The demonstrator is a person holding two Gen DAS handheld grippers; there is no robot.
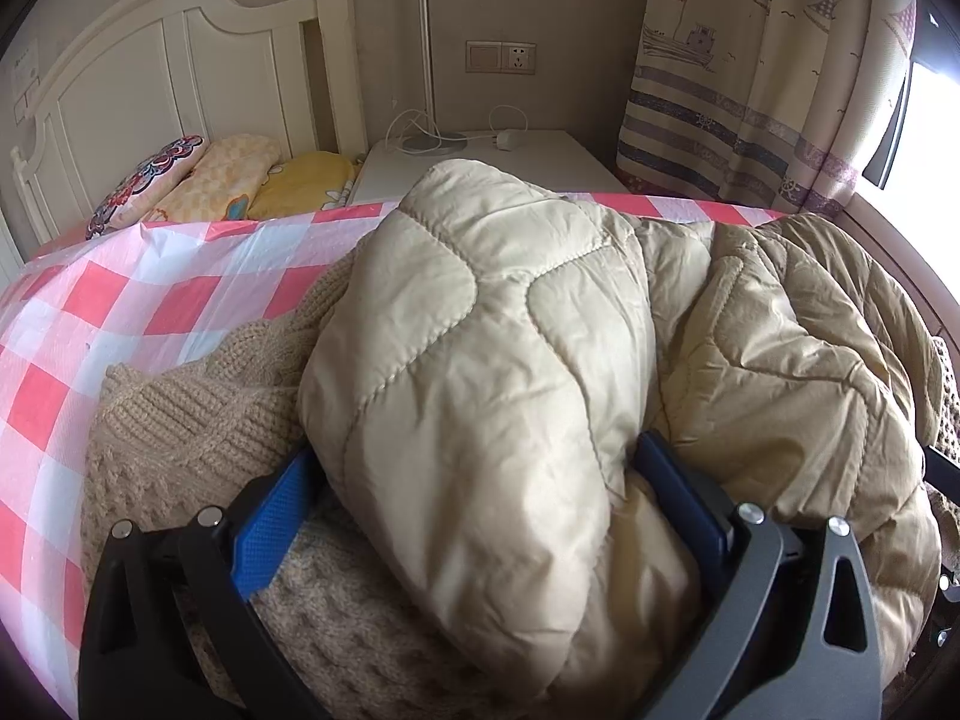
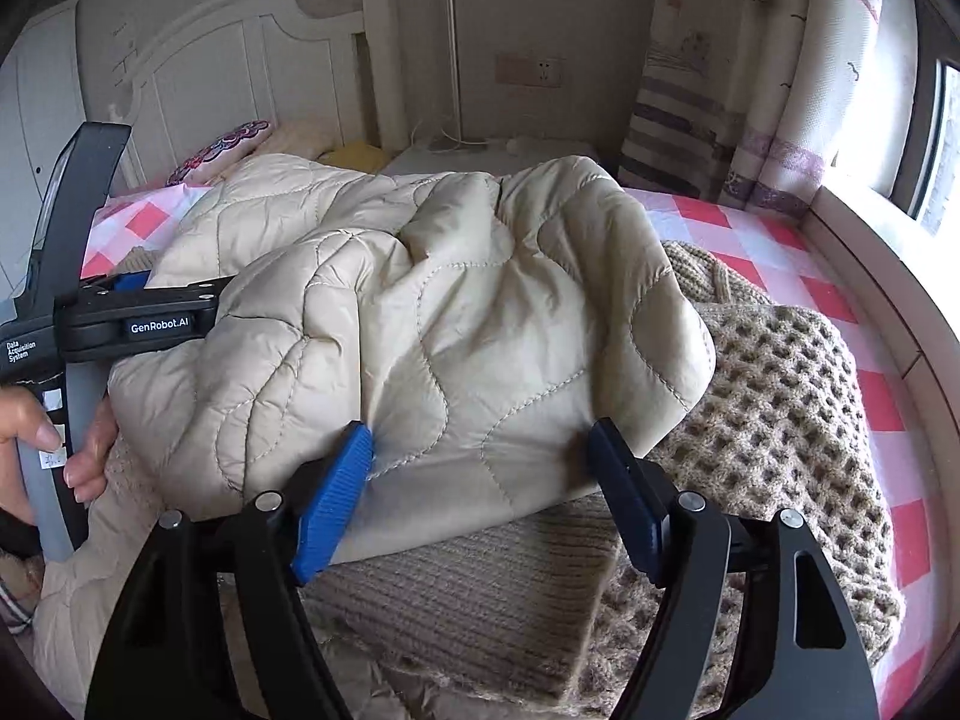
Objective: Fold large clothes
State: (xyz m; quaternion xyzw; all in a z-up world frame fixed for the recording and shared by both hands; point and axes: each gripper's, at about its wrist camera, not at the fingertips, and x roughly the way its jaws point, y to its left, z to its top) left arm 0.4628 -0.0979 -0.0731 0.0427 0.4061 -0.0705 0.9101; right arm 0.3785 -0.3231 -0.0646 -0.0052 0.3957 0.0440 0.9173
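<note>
Left wrist view: left tool (image 1: 474,492) spread wide, blue pads (image 1: 273,525) on either side of a thick fold of cream quilted jacket (image 1: 480,330), both pads against the padding; whether actually squeezing it, cannot tell. Jacket heaped across the middle of the bed, bulging up between the fingers and spilling toward the bed's right edge. Beneath it, a beige knitted sweater (image 1: 198,414), showing on the left and under the tool. Under everything, a red-and-white checked sheet (image 1: 120,300) covering the bed. At the head of the bed: white headboard (image 1: 150,72), three pillows (image 1: 240,174). Beyond the far edge: white nightstand (image 1: 540,156) with a lamp (image 1: 425,60) and a cable, then a curtain (image 1: 750,90) at the right.

Right wrist view: right tool (image 2: 480,456) likewise opened wide, pads (image 2: 336,498) flanking the near hem of the same jacket (image 2: 432,324), touching or just short of it, cannot tell which. Sweater (image 2: 480,594) lying flat under the hem, with a coarser, open-knit brown part (image 2: 780,408) toward the bed's right edge. Left tool (image 2: 132,300) seen side-on at the left, buried in the jacket, gripped by a hand (image 2: 54,450). Checked sheet (image 2: 780,240) bare along the right edge by the window sill.
</note>
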